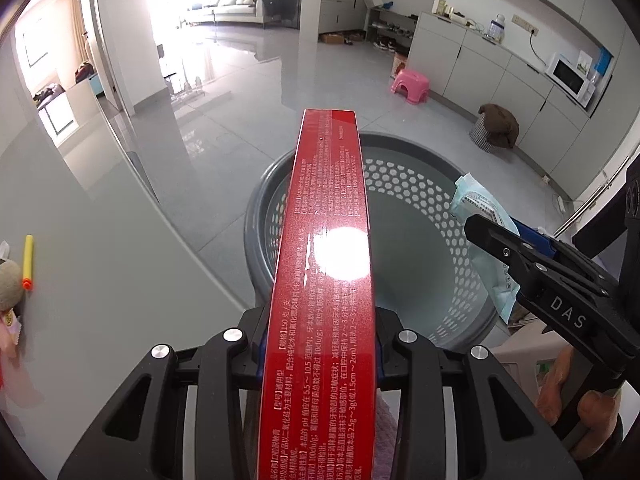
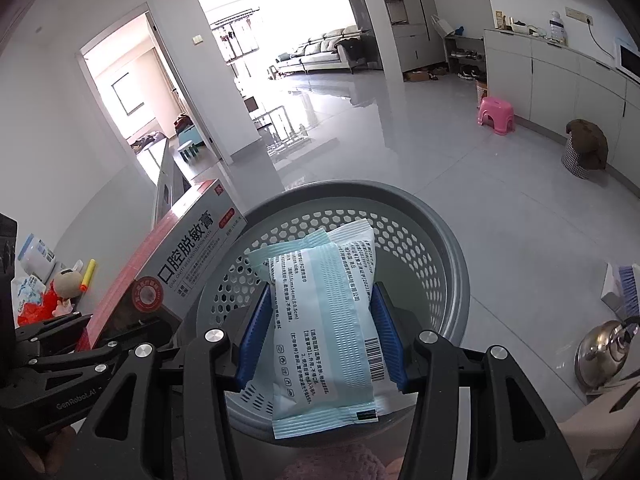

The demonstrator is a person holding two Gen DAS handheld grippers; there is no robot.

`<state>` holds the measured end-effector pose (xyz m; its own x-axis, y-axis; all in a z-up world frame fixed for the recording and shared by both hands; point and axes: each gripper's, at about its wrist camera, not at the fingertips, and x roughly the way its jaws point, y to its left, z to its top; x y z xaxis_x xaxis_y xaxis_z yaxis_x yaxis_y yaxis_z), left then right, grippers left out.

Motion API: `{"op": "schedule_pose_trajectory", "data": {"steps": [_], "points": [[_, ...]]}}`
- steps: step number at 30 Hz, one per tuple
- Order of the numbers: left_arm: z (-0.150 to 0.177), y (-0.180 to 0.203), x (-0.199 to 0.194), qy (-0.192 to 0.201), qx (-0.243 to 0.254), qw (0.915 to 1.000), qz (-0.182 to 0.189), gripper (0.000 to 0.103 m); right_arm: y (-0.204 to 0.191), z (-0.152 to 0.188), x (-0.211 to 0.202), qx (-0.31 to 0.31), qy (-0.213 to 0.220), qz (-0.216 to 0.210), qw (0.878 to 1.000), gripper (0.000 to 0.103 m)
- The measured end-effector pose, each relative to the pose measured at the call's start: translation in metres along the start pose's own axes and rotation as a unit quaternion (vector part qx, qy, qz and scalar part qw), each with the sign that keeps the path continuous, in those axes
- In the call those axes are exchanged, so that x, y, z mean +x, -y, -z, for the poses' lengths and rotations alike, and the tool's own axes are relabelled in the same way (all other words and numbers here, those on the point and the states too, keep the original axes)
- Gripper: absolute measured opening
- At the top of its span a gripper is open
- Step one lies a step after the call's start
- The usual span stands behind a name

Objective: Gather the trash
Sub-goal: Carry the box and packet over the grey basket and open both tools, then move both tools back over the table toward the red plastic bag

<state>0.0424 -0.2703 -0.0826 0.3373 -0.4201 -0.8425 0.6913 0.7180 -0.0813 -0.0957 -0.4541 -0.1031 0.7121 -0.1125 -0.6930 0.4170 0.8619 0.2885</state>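
A long red toothpaste box (image 1: 328,240) is clamped in my left gripper (image 1: 320,344), and its far end reaches out over the grey perforated basket (image 1: 256,216) on the floor. From the right wrist view the same box (image 2: 188,256) shows its white printed face, with the left gripper (image 2: 112,332) at the lower left. My right gripper (image 2: 320,300) is shut on a pale blue plastic packet (image 2: 324,320), held above the basket's opening (image 2: 452,256). In the left wrist view, that packet (image 1: 476,200) and the right gripper (image 1: 504,240) hang over the basket's right rim.
A grey table (image 1: 100,280) on the left carries a yellow foam dart (image 1: 28,262) and a plush toy (image 2: 66,280). A pink stool (image 2: 496,114) and a checked bin with brown cloth (image 2: 584,152) stand by the cabinets. A steel kettle (image 2: 604,352) sits at the right.
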Motion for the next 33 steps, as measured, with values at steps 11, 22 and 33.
{"op": "schedule_pose_trajectory", "data": {"steps": [11,22,33], "points": [[-0.01,0.003,0.004,0.003,-0.003,0.9999,-0.014,0.055,0.007,-0.006,0.01,0.01,0.001,-0.015,1.0,0.065],[-0.014,0.014,0.008,0.003,-0.005,0.9999,-0.016,0.058,0.014,-0.009,0.005,0.017,0.002,-0.021,1.0,0.065],[-0.014,0.011,-0.002,0.019,-0.011,0.9996,-0.016,0.069,0.013,-0.011,-0.011,0.02,0.017,-0.019,0.999,0.066]]}}
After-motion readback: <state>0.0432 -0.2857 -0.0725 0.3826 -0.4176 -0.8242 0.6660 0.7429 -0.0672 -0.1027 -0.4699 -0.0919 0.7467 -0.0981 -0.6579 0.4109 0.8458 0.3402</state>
